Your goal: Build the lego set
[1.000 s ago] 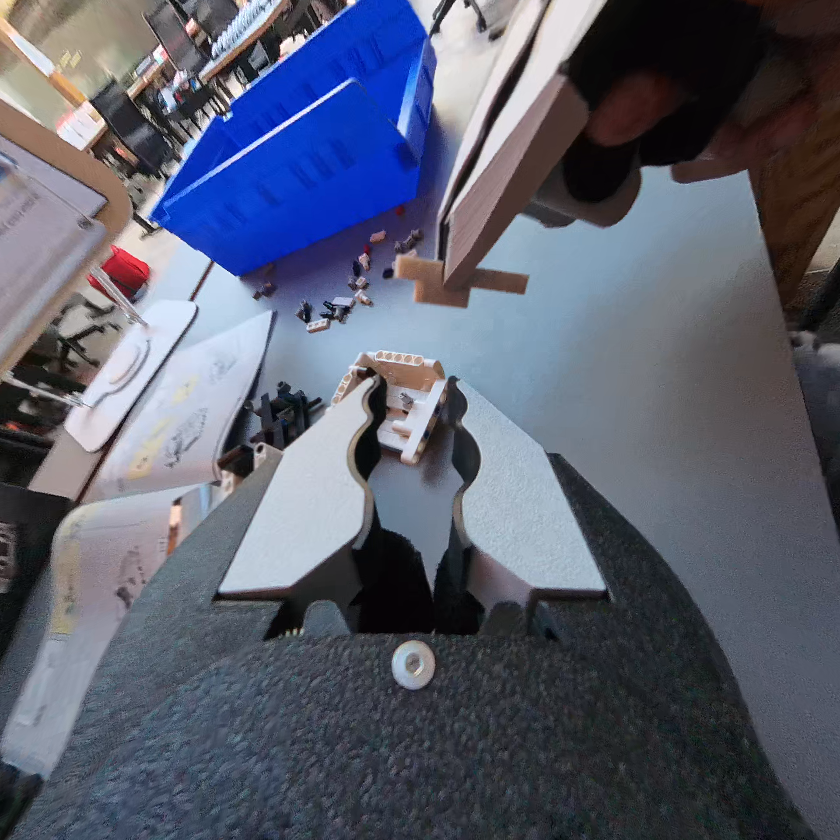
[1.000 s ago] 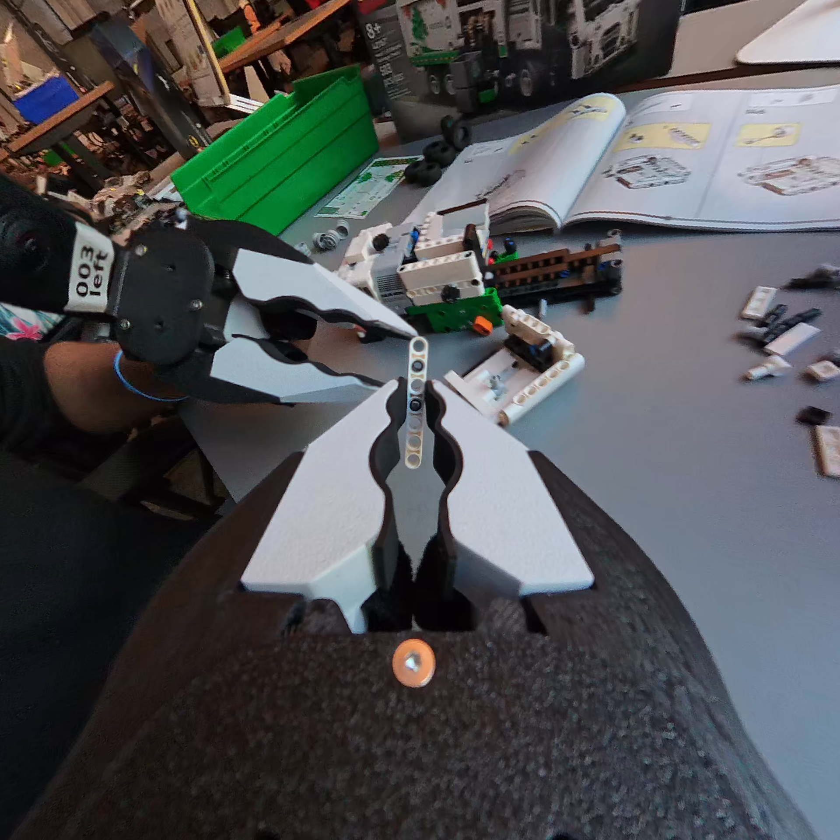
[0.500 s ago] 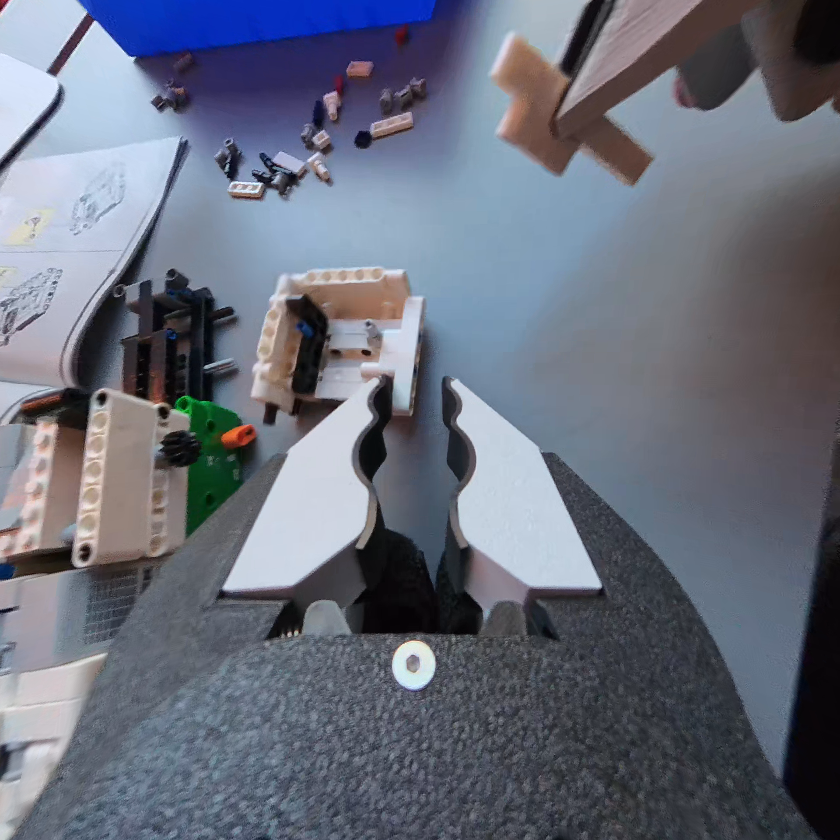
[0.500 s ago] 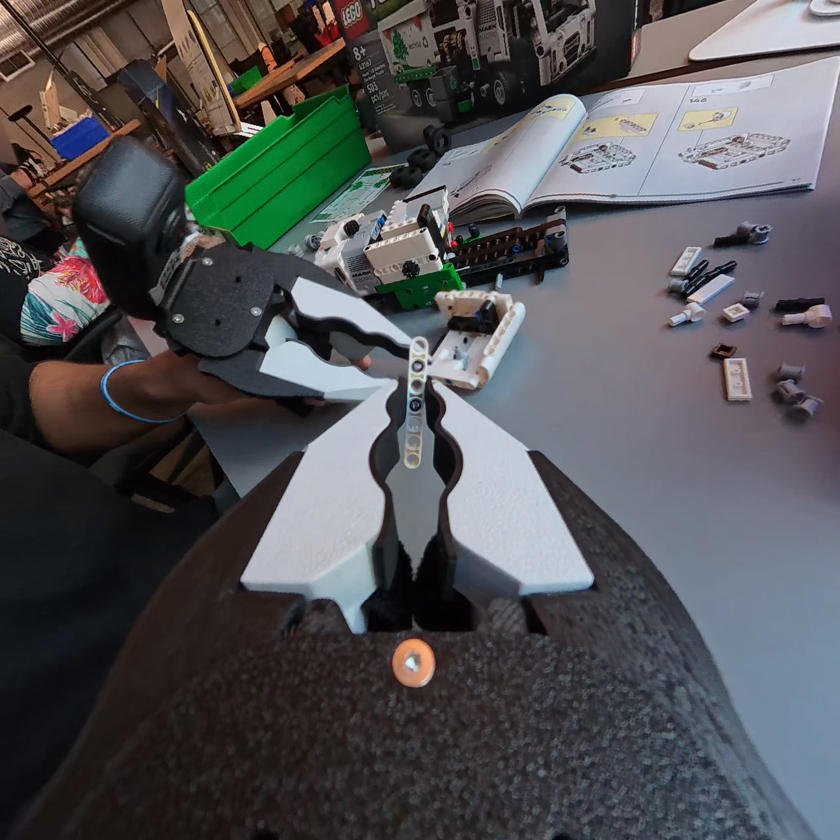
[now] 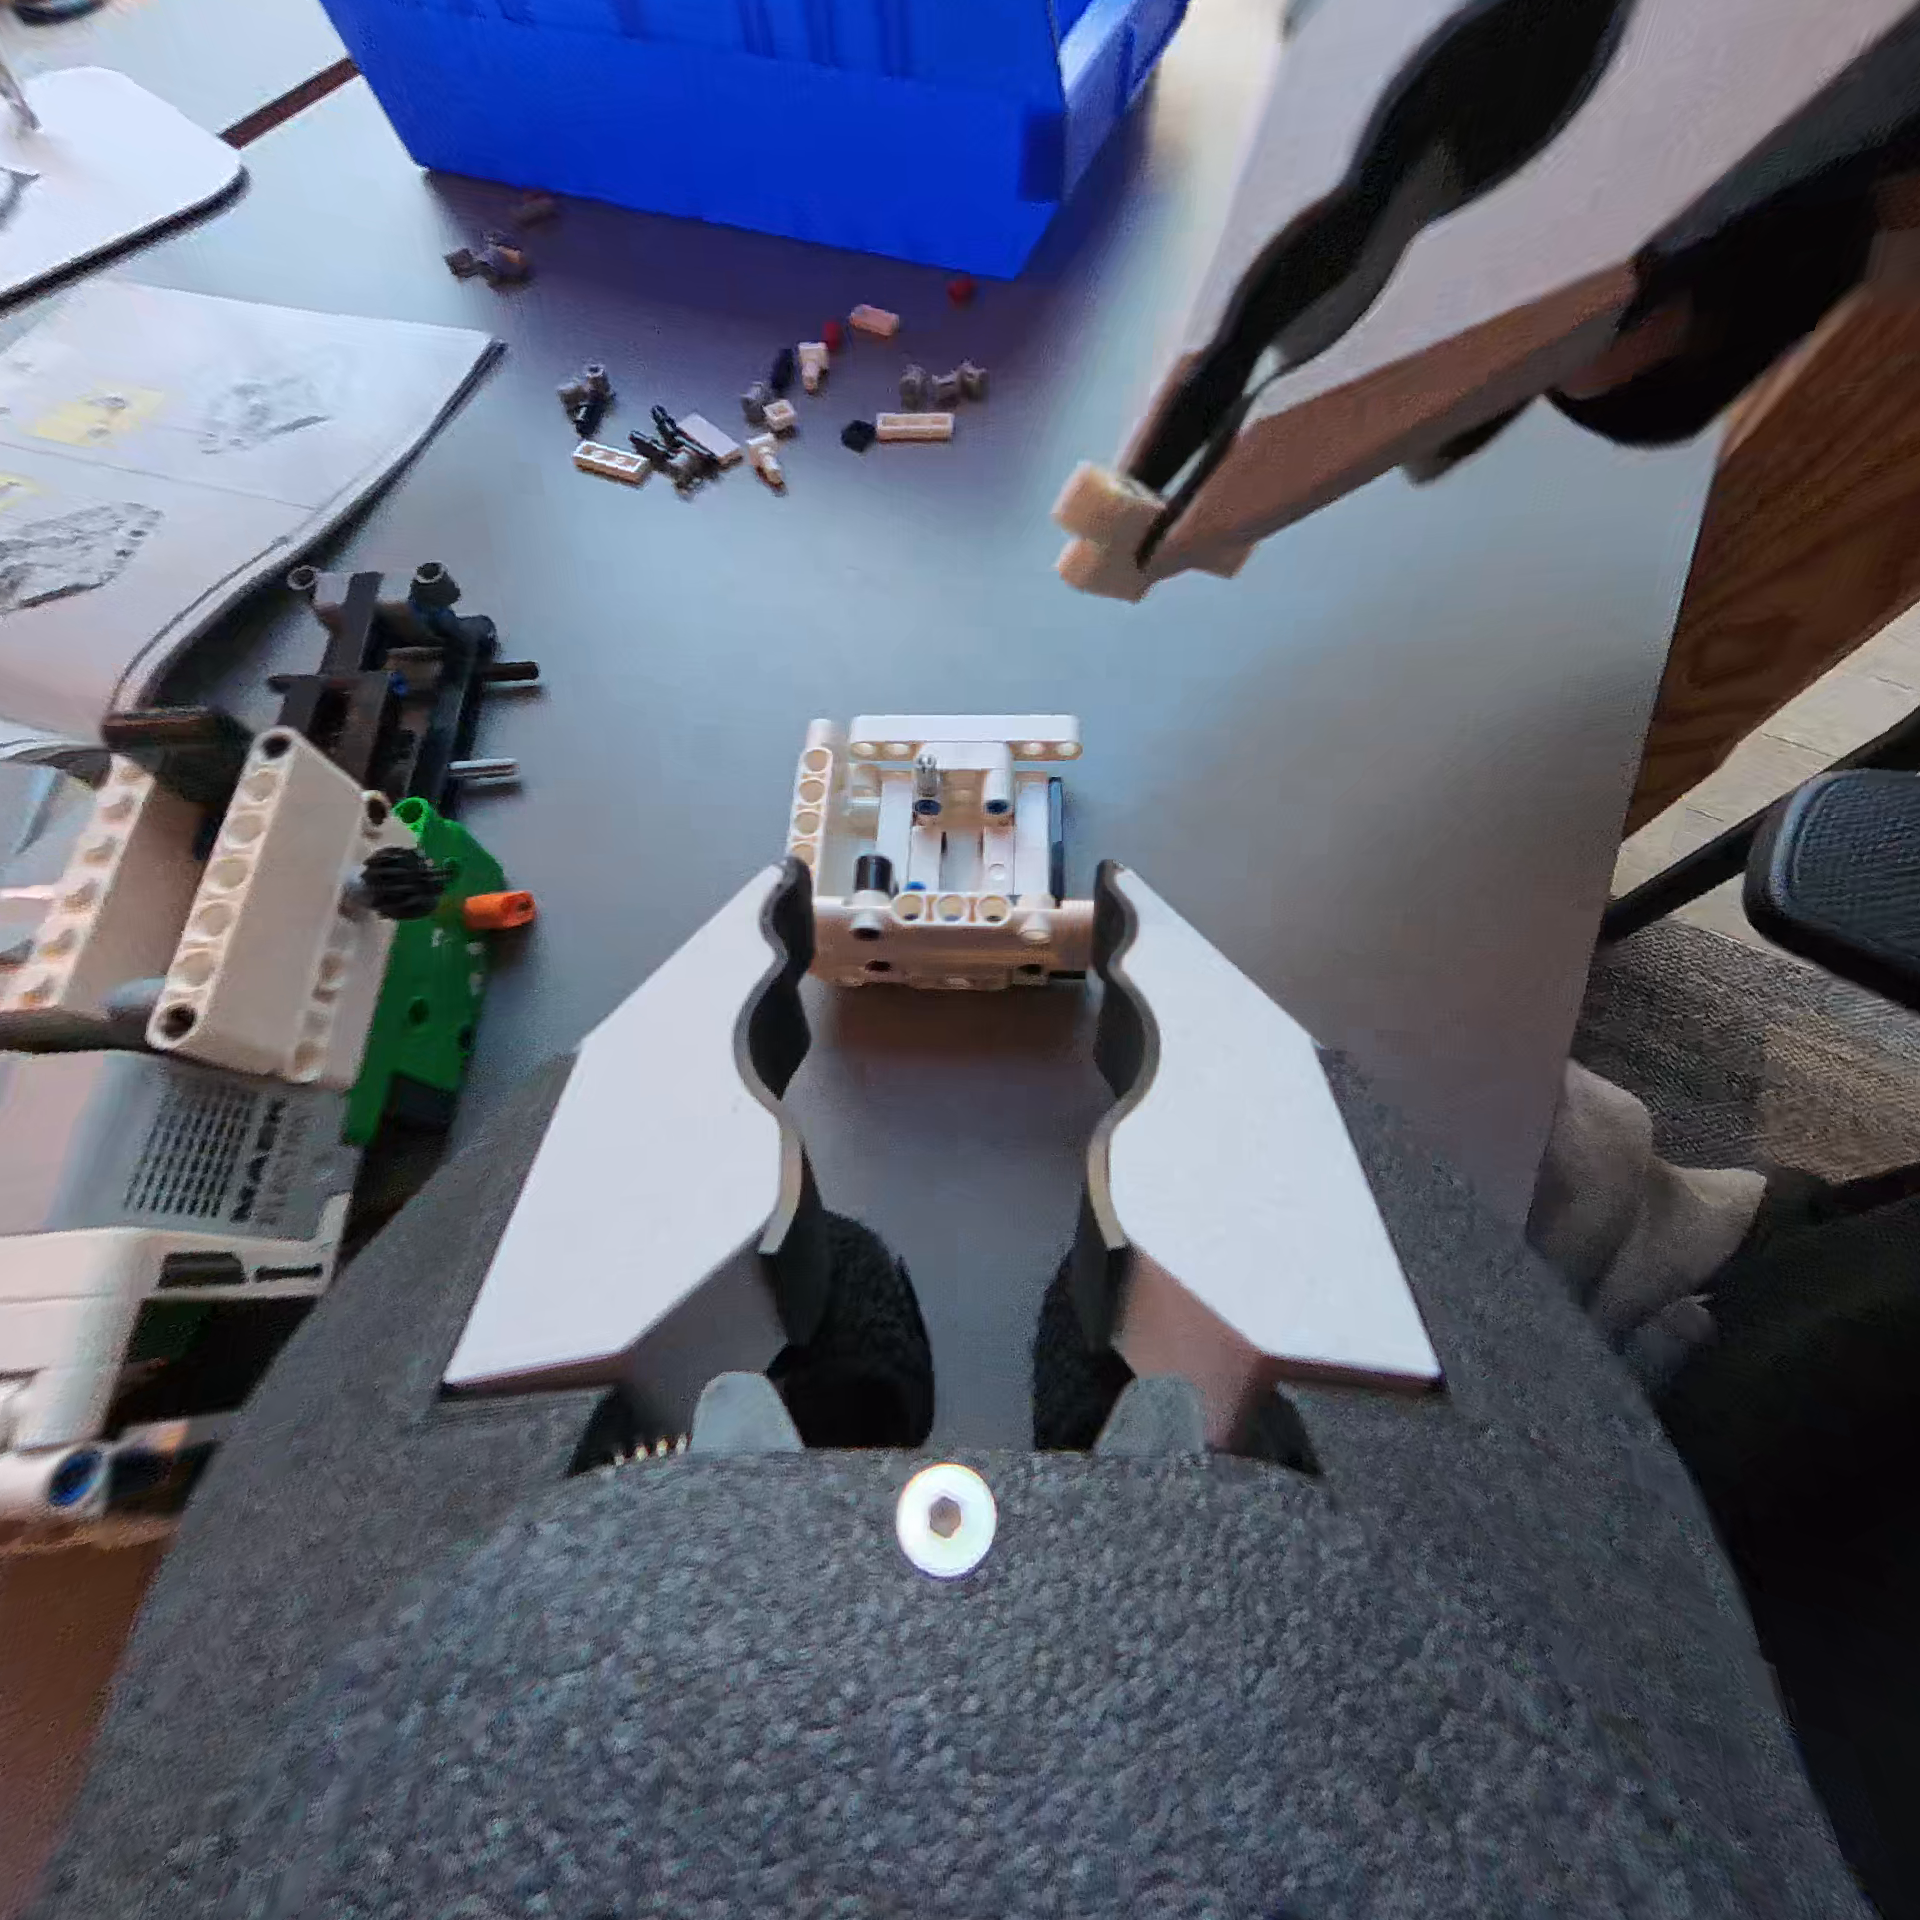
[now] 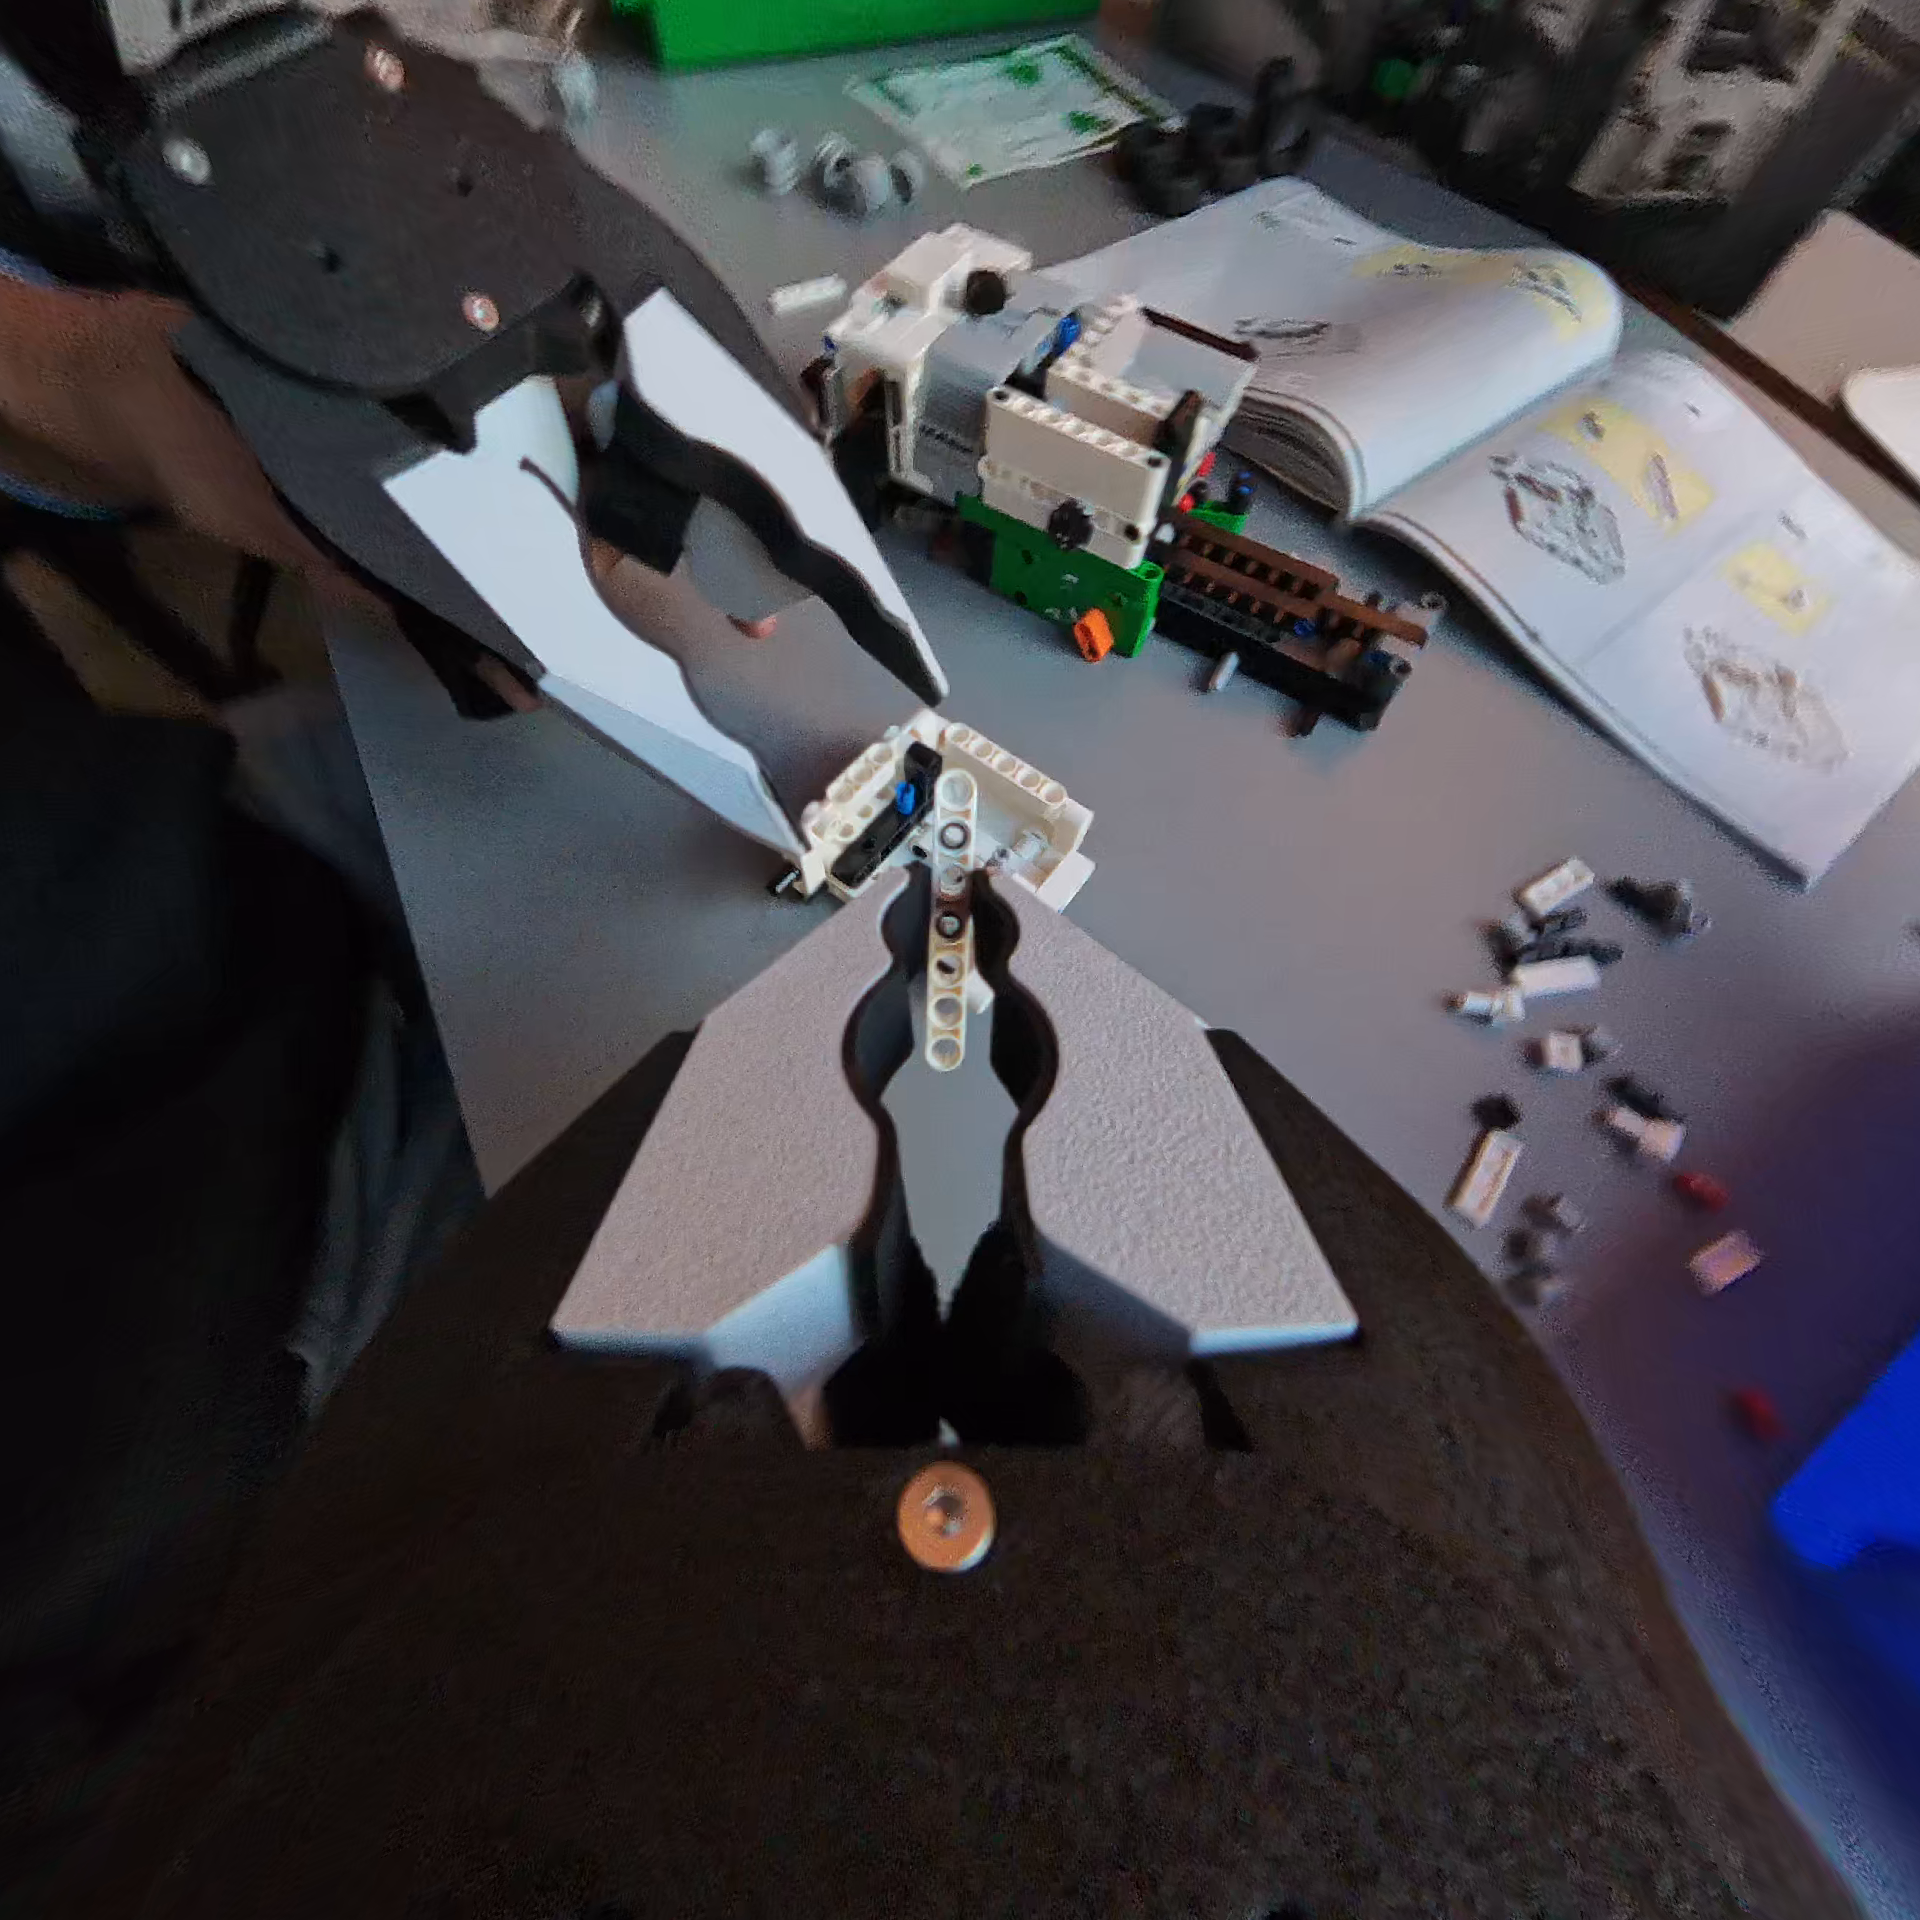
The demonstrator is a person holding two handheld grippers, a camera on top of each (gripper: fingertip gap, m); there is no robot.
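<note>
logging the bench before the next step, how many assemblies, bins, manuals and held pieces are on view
lego assemblies: 2, the small white frame and the bigger white and green truck build
storage bins: 2, blue bin and green bin
open instruction manuals: 1
held pieces: 1, white holed beam in the right gripper
total: 6

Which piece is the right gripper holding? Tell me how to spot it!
Find the big white and green truck build beside the open booklet. Nearer the camera lies a small white frame, and just over it the right gripper pinches a thin white beam. It is the only long strip with a row of holes, held off the table.
</note>
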